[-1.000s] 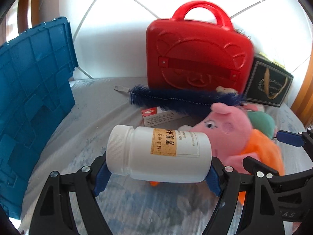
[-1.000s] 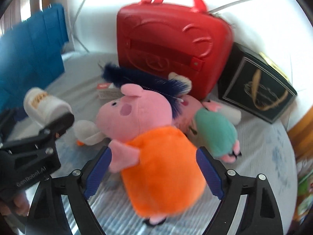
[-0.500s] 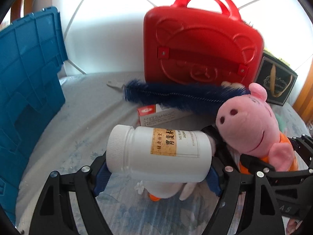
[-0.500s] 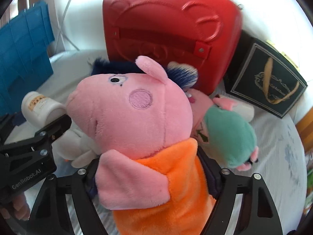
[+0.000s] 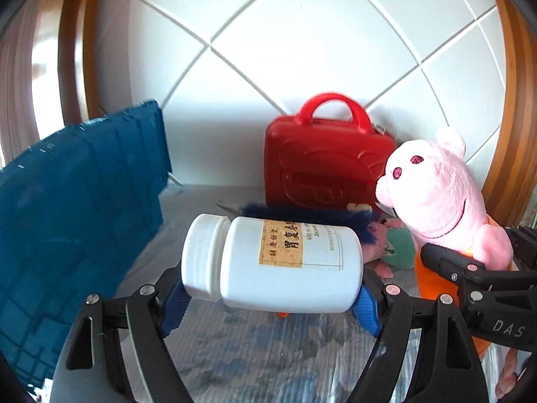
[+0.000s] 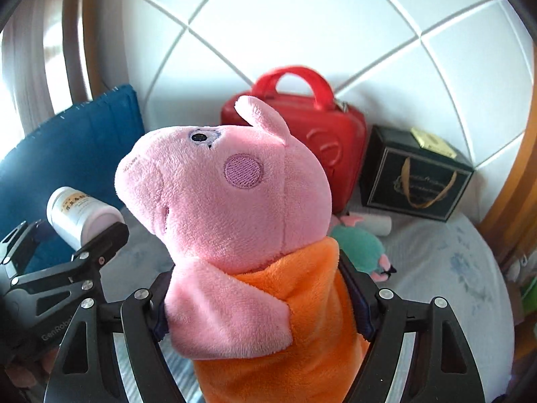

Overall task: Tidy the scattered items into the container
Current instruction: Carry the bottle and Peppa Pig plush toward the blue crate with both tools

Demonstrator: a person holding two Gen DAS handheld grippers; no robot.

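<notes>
Two loads up: your left gripper jaws clamp the rigid white plastic bottle endwise, your right gripper squeezes the soft pink plush pig at its orange body.

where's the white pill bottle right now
The white pill bottle lies sideways, clamped in the left gripper, lifted above the bedsheet, with the blue crate to its left.

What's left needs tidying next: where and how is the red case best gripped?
Probably by its arched handle, coming from above: the red case stands upright by the wall, handle free on top, its body broad and smooth.
</notes>
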